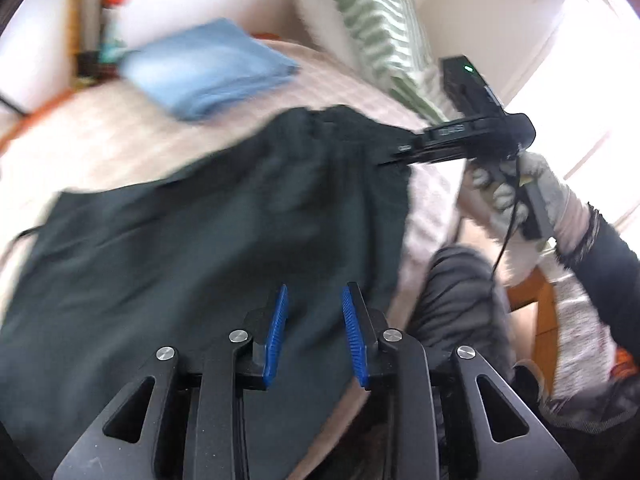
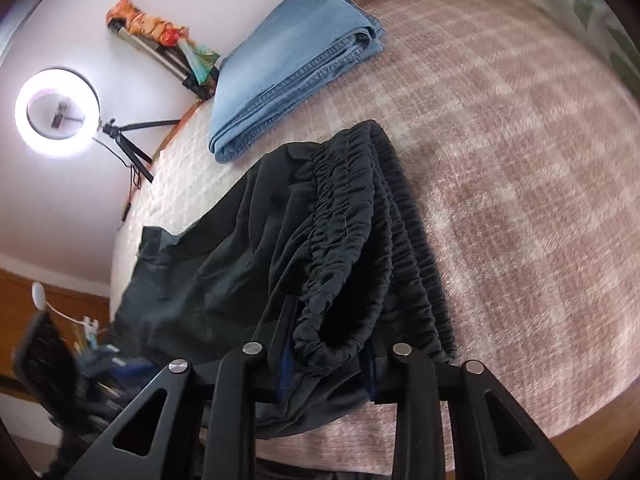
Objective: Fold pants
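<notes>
Right gripper (image 2: 328, 356) clamped on black pants' (image 2: 248, 256) elastic waistband (image 2: 352, 216) to carry the fold; left gripper (image 1: 314, 336) apart, hovering over cloth (folded jeans (image 2: 288, 64) beyond)

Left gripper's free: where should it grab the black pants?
Probably the far leg hem of the pants, approached from the bed's left edge. It lies flat, opposite the waistband the right gripper grips; the left gripper hangs open.

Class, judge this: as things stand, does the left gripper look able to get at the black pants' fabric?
Probably yes. The left gripper is open and hovers just over the black pants, with nothing between them. The right gripper grips only the waistband end.
</notes>
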